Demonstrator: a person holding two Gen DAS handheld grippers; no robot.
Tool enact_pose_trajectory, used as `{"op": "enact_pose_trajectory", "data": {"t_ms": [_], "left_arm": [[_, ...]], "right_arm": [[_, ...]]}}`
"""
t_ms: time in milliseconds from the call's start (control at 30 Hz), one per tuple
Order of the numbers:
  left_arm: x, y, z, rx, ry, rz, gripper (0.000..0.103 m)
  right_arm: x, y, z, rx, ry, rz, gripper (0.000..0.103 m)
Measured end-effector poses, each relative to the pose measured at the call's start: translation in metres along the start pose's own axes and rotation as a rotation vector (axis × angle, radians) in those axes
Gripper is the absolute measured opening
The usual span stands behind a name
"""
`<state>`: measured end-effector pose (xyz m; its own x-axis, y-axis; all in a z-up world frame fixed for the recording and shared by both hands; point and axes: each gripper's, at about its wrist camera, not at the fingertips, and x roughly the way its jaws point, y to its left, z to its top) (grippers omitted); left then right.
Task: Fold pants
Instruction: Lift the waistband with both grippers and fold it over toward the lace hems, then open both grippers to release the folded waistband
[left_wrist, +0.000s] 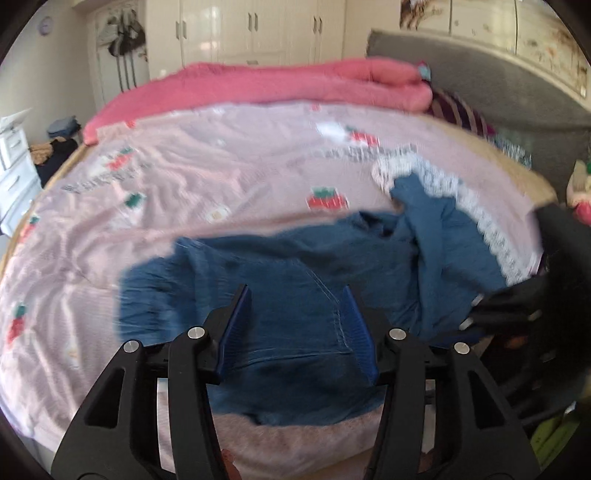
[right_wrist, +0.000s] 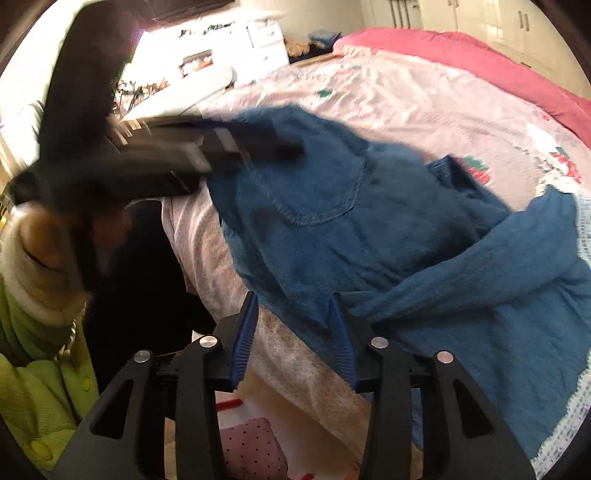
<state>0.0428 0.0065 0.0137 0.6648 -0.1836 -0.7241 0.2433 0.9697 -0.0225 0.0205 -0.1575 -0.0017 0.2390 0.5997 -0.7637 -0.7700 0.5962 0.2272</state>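
Observation:
Blue denim pants (left_wrist: 288, 295) with white lace hems (left_wrist: 476, 206) lie crumpled on the pink strawberry-print bed sheet (left_wrist: 184, 206), near the bed's front edge. My left gripper (left_wrist: 295, 295) is open, its blue-padded fingers just above the pants' seat, with nothing between them. In the right wrist view the pants (right_wrist: 369, 221) show a back pocket, with one leg bunched to the right. My right gripper (right_wrist: 293, 301) is open at the pants' near edge by the bed side. The left gripper (right_wrist: 207, 147) shows blurred over the pants' left part.
A pink blanket (left_wrist: 295, 85) lies along the far side of the bed. A grey headboard (left_wrist: 498, 88) stands at the right, white wardrobes behind, white drawers (left_wrist: 14, 162) at the left. The person's green sleeve (right_wrist: 33, 350) is at lower left.

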Motion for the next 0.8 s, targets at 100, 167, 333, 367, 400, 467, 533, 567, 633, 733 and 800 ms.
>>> {"op": "enact_pose_trajectory", "data": {"t_ms": [100,167,333,367,400,467,533,567,633,733,800], "left_arm": [[0.022,-0.002,-0.014,-0.007,0.071,0.007,0.043],[0.027,0.001,-0.021,-0.012,0.091,0.011,0.044],[0.027,0.007,-0.037,-0.029,0.106,0.001,0.044],[0.027,0.007,-0.040,-0.027,0.108,0.003,0.044],[0.027,0.006,-0.041,-0.025,0.108,0.004,0.044],[0.028,0.005,-0.043,-0.014,0.107,0.012,0.044],[0.030,0.004,-0.044,-0.011,0.109,0.015,0.045],[0.031,0.003,-0.043,-0.008,0.109,0.018,0.046],[0.031,0.001,-0.042,0.000,0.110,0.024,0.048],[0.021,-0.002,-0.036,-0.005,0.090,0.002,0.053],[0.012,-0.005,-0.030,-0.003,0.071,-0.011,0.056]], "right_arm": [[-0.020,-0.009,0.002,0.029,-0.068,-0.038,0.047],[-0.031,-0.017,0.007,0.051,-0.115,-0.084,0.049],[-0.031,-0.036,0.024,0.068,-0.155,-0.178,0.049],[-0.028,-0.038,0.027,0.059,-0.153,-0.192,0.049],[-0.024,-0.039,0.030,0.052,-0.149,-0.201,0.049],[-0.015,-0.044,0.032,0.048,-0.121,-0.201,0.049],[0.000,-0.049,0.028,0.057,-0.059,-0.234,0.049],[0.010,-0.053,0.025,0.063,-0.023,-0.248,0.049],[0.014,-0.060,0.017,0.093,0.000,-0.254,0.050],[-0.004,-0.064,0.012,0.136,-0.063,-0.192,0.050],[-0.021,-0.068,0.012,0.174,-0.115,-0.158,0.055]]}}
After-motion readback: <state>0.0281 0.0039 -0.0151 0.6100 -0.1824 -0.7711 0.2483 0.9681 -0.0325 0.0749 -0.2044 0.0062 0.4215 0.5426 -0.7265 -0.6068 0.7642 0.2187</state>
